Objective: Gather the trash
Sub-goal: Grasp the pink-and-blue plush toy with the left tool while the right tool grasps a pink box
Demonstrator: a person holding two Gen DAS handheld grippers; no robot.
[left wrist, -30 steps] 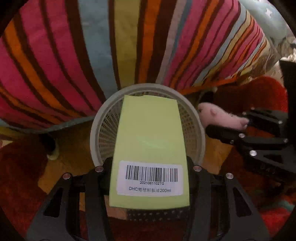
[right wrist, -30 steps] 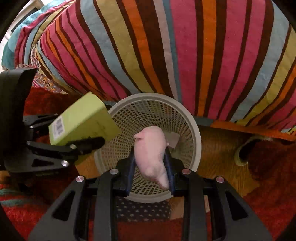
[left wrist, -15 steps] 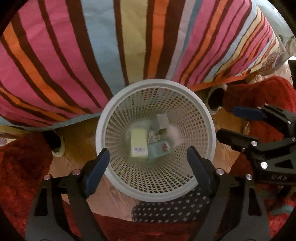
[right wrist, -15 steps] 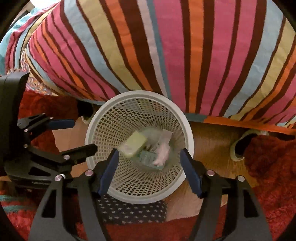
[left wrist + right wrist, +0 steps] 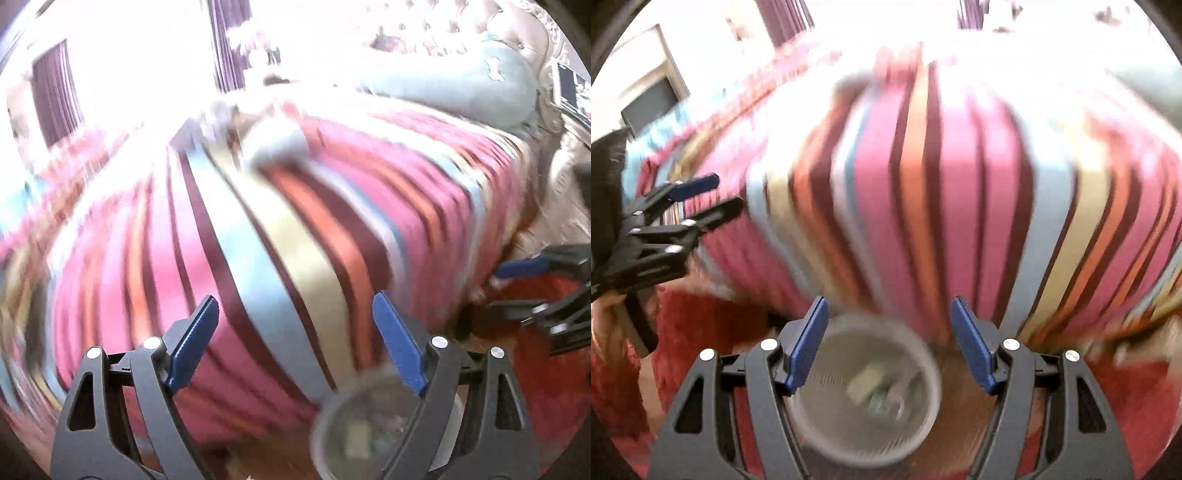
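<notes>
The white mesh wastebasket (image 5: pixel 866 395) sits low in the right wrist view, below and between the blue pads of the right hand-held gripper (image 5: pixel 889 345), whose jaws stand spread with nothing between them. Inside the wastebasket lies the trash: a pale green box (image 5: pixel 866 378) near the middle, with a few smaller scraps (image 5: pixel 892 400) beside it, too blurred to name.

In the left wrist view the same wastebasket (image 5: pixel 364 432) shows at the lower edge, mostly under the right-hand finger of the left hand-held gripper (image 5: pixel 295 345). That one too is spread wide and empty, and it points at the bedspread, not into the wastebasket.

No writing can be read; both views are smeared by motion.

A bed with a striped bedspread (image 5: pixel 960 206) in pink, orange, brown, pale blue and cream fills the middle of both views, rising just behind the wastebasket. A pale blue pillow (image 5: pixel 461 85) lies at its far end. A red rug (image 5: pixel 713 325) and wooden floor (image 5: pixel 964 398) lie under and around the wastebasket. Each hand-held gripper shows at the edge of the other's view, well apart from the wastebasket. Purple curtains (image 5: pixel 55 92) hang by bright windows behind.
</notes>
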